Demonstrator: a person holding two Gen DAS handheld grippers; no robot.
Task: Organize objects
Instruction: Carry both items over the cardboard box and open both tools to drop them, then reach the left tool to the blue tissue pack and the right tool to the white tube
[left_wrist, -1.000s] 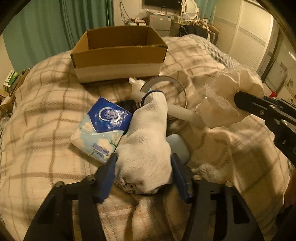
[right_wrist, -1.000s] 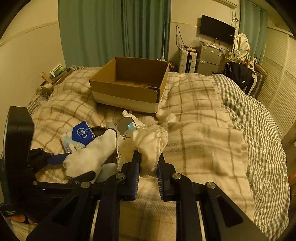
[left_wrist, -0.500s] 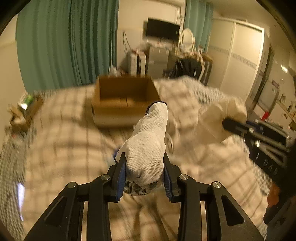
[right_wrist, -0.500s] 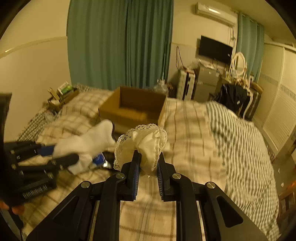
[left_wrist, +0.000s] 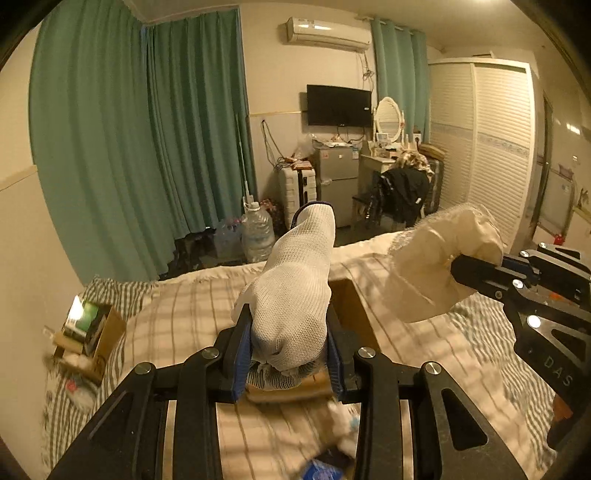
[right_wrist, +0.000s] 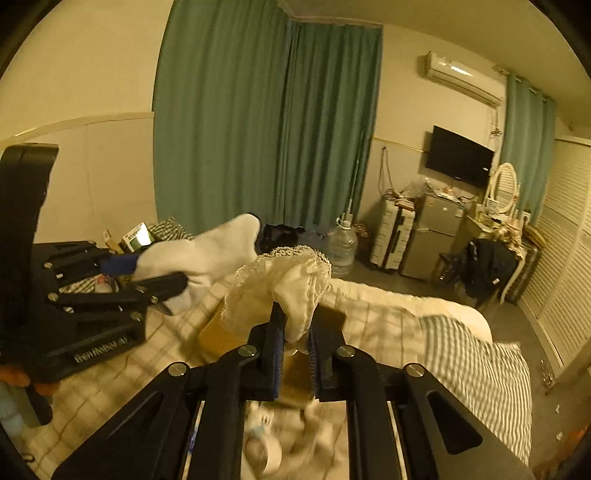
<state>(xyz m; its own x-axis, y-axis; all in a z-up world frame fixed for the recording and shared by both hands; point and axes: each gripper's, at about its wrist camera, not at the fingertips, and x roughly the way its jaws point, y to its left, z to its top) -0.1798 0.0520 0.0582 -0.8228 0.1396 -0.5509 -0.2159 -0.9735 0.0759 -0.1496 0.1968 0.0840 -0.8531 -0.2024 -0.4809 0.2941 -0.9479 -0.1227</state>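
My left gripper (left_wrist: 288, 328) is shut on a white knit sock (left_wrist: 295, 280), which stands up between the blue pads, lifted above the bed. The jaws of my right gripper (right_wrist: 295, 332) are closing on a cream lace-edged cloth (right_wrist: 291, 280) bunched between them, also held in the air. In the left wrist view the right gripper (left_wrist: 458, 266) with the cloth (left_wrist: 436, 269) hangs to the right of the sock. The open cardboard box (left_wrist: 351, 302) sits on the bed below and behind both, mostly hidden. In the right wrist view the left gripper (right_wrist: 166, 280) with the sock (right_wrist: 221, 251) is at the left.
The bed's plaid blanket (left_wrist: 177, 332) spreads below. A blurred blue and white packet (left_wrist: 321, 469) lies near the bottom edge. A small box of items (left_wrist: 88, 332) stands at the bed's left. A water jug (left_wrist: 256, 232), fridge and chair stand on the floor beyond.
Both grippers have risen from the bed, carrying the sock and the lace cloth up. The left jaws closed tight on the sock. The views now tilt toward the room.
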